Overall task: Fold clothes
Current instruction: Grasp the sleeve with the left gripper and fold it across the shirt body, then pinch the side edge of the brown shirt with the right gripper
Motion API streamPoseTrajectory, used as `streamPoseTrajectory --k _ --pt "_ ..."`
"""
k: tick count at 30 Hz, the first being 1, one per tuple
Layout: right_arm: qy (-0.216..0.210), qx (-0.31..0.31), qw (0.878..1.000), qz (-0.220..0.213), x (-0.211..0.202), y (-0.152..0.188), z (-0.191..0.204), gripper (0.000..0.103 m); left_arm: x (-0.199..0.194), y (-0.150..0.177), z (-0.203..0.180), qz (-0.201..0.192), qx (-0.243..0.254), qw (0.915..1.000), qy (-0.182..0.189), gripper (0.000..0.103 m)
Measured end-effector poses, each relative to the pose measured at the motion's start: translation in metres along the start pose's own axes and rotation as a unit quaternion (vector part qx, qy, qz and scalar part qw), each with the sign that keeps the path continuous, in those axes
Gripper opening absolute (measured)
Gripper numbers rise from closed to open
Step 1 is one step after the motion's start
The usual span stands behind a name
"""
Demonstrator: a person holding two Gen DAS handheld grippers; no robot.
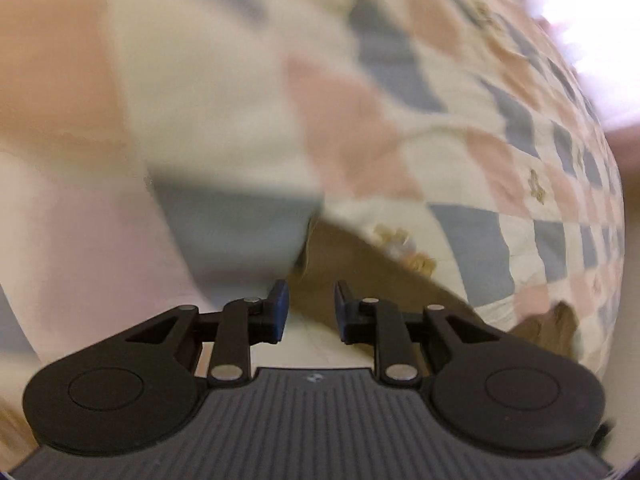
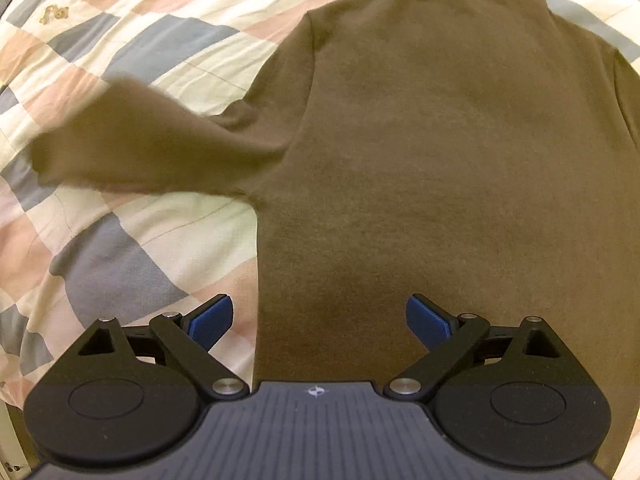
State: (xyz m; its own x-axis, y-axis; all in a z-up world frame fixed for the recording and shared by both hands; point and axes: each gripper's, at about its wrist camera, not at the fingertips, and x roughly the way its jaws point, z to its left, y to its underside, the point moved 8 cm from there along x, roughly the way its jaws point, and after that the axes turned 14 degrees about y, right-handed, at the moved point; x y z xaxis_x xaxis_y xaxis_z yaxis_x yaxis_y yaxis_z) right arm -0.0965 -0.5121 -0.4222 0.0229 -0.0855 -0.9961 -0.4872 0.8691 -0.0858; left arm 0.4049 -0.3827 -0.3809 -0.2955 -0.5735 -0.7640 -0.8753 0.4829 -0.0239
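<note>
A brown long-sleeved top (image 2: 440, 160) lies flat on a patchwork quilt (image 2: 140, 40), collar at the far end. Its left sleeve (image 2: 140, 140) sticks out sideways and looks blurred. My right gripper (image 2: 320, 320) points down over the top's lower left edge. It is wide open, with one blue pad over the quilt and the other over the brown cloth. The left wrist view is blurred. In it, my left gripper (image 1: 310, 312) has a narrow gap between its blue pads. A strip of brown fabric (image 1: 360, 272) lies just beyond the tips, with nothing pinched between them.
The quilt (image 1: 480, 240) of cream, pink and grey-blue squares with small bear motifs fills both views. A bright window glare (image 1: 580, 8) shows at the top right of the left wrist view.
</note>
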Motion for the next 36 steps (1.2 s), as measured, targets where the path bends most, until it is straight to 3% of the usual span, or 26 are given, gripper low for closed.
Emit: streamPoseTrajectory --k 1,3,6,8,12,16,17,18,20,22,24,27,31,32,34,35,36 --pt "0.000 0.002 1.000 0.000 0.000 0.001 -0.001 0.097 0.005 0.015 0.005 -0.011 -0.034 0.9989 0.030 0.035" --pt "0.003 0.006 1.000 0.006 0.003 0.004 -0.005 0.097 0.018 0.042 0.013 -0.039 -0.110 0.9885 0.096 0.042" --pt "0.008 0.015 1.000 0.023 0.009 0.011 -0.009 0.097 0.038 0.067 0.027 -0.103 -0.207 0.9592 0.162 0.040" --pt "0.007 0.016 0.999 0.032 0.011 0.015 -0.010 0.097 0.049 0.072 0.040 -0.150 -0.244 0.9437 0.165 0.036" --pt "0.001 0.004 0.999 0.034 0.008 0.025 -0.010 0.098 0.061 0.068 0.058 -0.220 -0.226 0.9432 0.104 0.026" --pt "-0.006 -0.003 0.999 0.036 0.005 0.035 -0.013 0.099 0.065 0.055 0.064 -0.273 -0.225 0.9300 0.100 0.020" --pt "-0.007 -0.003 0.999 0.036 0.005 0.038 -0.014 0.099 0.067 0.053 0.062 -0.274 -0.218 0.9323 0.091 0.015" --pt "-0.008 -0.003 0.999 0.037 0.005 0.041 -0.016 0.099 0.068 0.051 0.055 -0.276 -0.201 0.9363 0.082 0.001" --pt "-0.008 -0.002 0.999 0.039 0.005 0.048 -0.024 0.099 0.055 0.056 0.027 -0.295 -0.147 0.9407 0.080 0.001" --pt "-0.008 0.004 0.999 0.040 0.003 0.055 -0.035 0.099 0.035 0.071 -0.025 -0.305 -0.068 0.9433 0.112 0.001" --pt "-0.011 0.017 0.999 0.034 -0.001 0.059 -0.050 0.099 0.014 0.101 -0.084 -0.297 0.003 0.9429 0.150 0.001" --pt "-0.011 0.043 0.999 0.024 -0.008 0.061 -0.078 0.099 -0.001 0.166 -0.188 -0.255 0.123 0.9339 0.218 0.001" --pt "-0.013 0.069 0.998 -0.002 -0.018 0.058 -0.121 0.099 0.040 0.276 -0.315 -0.147 0.278 0.9087 0.274 0.002" --pt "-0.013 0.073 0.997 -0.012 -0.022 0.056 -0.132 0.099 0.058 0.307 -0.340 -0.118 0.302 0.9015 0.286 0.002" --pt "-0.010 0.089 0.995 -0.035 -0.032 0.053 -0.160 0.099 0.100 0.358 -0.370 -0.061 0.303 0.8978 0.314 0.006" --pt "-0.008 0.099 0.994 -0.045 -0.036 0.052 -0.176 0.099 0.127 0.382 -0.381 -0.028 0.300 0.8972 0.323 0.011" --pt "-0.007 0.109 0.992 -0.055 -0.041 0.052 -0.194 0.099 0.155 0.407 -0.387 -0.001 0.299 0.9034 0.307 0.011"
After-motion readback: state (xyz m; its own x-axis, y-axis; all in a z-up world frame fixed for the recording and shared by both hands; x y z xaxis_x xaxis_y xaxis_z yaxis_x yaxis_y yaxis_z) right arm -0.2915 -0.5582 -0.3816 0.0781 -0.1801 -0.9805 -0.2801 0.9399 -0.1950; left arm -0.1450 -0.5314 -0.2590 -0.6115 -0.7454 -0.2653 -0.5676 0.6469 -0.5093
